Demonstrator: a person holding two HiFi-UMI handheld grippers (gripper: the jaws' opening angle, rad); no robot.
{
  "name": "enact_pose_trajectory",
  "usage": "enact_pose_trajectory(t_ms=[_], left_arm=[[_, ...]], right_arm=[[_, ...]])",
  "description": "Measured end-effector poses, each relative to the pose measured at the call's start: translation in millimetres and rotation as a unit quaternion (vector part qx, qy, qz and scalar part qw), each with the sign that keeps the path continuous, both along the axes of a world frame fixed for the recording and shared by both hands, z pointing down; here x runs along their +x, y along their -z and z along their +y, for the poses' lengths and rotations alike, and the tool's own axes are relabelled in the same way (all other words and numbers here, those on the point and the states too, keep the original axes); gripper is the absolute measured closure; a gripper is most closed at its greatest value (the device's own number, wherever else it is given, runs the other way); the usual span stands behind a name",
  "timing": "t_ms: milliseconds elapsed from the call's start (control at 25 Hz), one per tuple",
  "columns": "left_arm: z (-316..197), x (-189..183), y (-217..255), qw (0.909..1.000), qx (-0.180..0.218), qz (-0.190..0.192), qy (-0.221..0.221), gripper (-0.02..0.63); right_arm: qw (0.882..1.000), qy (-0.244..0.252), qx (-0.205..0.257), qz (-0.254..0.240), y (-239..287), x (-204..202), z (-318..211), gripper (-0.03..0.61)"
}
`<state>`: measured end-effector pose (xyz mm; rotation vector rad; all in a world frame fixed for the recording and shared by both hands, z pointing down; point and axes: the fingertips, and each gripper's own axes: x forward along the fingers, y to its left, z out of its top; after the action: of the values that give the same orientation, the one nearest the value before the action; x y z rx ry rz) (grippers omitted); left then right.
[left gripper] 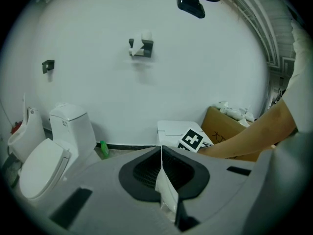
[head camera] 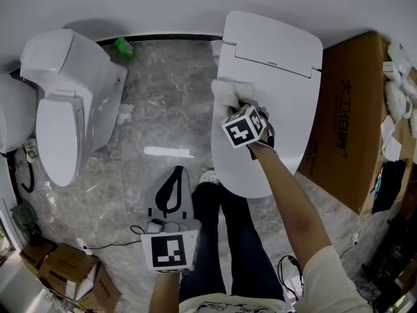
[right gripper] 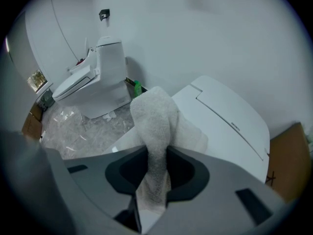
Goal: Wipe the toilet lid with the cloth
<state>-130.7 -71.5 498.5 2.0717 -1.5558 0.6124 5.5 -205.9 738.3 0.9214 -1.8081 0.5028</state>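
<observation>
right gripper clamped on cloth | cloth resting on toilet lid | left gripper jaws together, held over floor

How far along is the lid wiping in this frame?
Done: the right hand-held gripper is shut on the cloth, which lies on the toilet lid. In hand: wiping near the lid's middle. Left: unclear, since the lid shows no marks telling wiped from unwiped. The left hand-held gripper is shut and empty, over the floor.
</observation>
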Motion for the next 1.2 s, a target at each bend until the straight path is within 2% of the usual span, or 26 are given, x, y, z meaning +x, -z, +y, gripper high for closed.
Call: enact_pose_trajectory(t_ms=[480, 960, 1200], left_arm=[[11.5, -4.0, 5.2, 0.9999, 0.005, -0.007, -0.013, 0.601], [13.2, 7.0, 17.7, 0.9994, 0.019, 0.005, -0.030, 0.601], [18.5, 6.4, 18.4, 0.9993, 0.015, 0.004, -0.035, 0.601]], right_arm=[[1.000, 0.009, -0.014, 0.000, -2.4, -8.9, 65.5, 0.485], [0.999, 0.014, -0.033, -0.012, -6.5, -10.2, 155.8, 0.485], [0.999, 0.003, -0.042, -0.017, -7.5, -10.5, 191.5, 0.485]])
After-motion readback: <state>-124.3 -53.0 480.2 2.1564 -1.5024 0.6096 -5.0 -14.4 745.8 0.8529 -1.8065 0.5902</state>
